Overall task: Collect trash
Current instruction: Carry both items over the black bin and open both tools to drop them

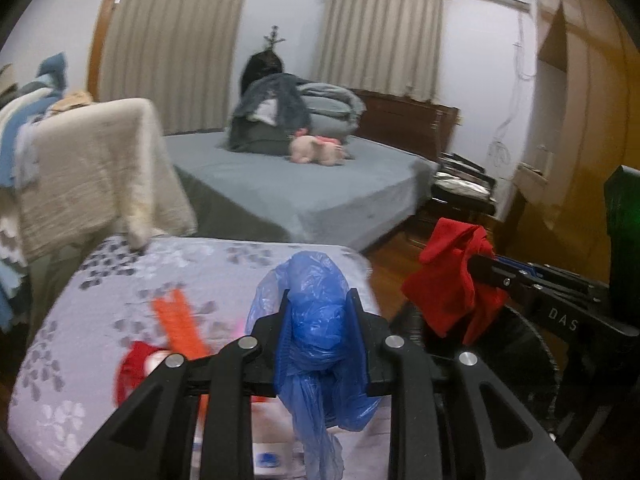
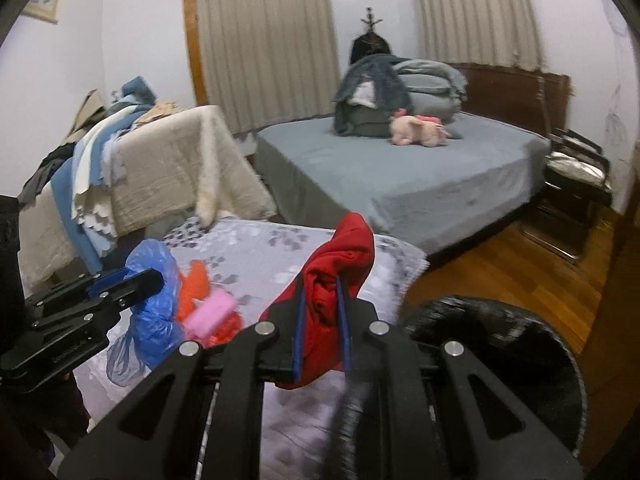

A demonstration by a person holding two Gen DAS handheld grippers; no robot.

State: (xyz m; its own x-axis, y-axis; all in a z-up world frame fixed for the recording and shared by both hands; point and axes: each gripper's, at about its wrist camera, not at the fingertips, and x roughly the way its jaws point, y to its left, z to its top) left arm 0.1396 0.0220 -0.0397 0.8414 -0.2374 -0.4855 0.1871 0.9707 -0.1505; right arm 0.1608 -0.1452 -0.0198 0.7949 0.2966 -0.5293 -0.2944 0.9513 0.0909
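Note:
My left gripper (image 1: 319,312) is shut on a crumpled blue plastic bag (image 1: 316,320), held above the lilac flowered table cover (image 1: 224,264); the bag's tail hangs below the jaws. The same left gripper (image 2: 154,280) and blue plastic bag (image 2: 156,320) show at the left of the right wrist view. My right gripper (image 2: 321,292) is shut on a piece of red cloth (image 2: 340,256), lifted over the table's right edge. The right gripper (image 1: 478,266) with the red cloth (image 1: 448,280) shows in the left wrist view. Orange, pink and red scraps (image 2: 208,308) lie on the cover.
A black round bin (image 2: 520,344) stands by the table's right edge on the wooden floor (image 2: 500,264). A grey bed (image 2: 400,176) with a pink plush toy (image 2: 418,126) lies behind. A cream-draped pile (image 2: 168,160) of cloths stands at the left.

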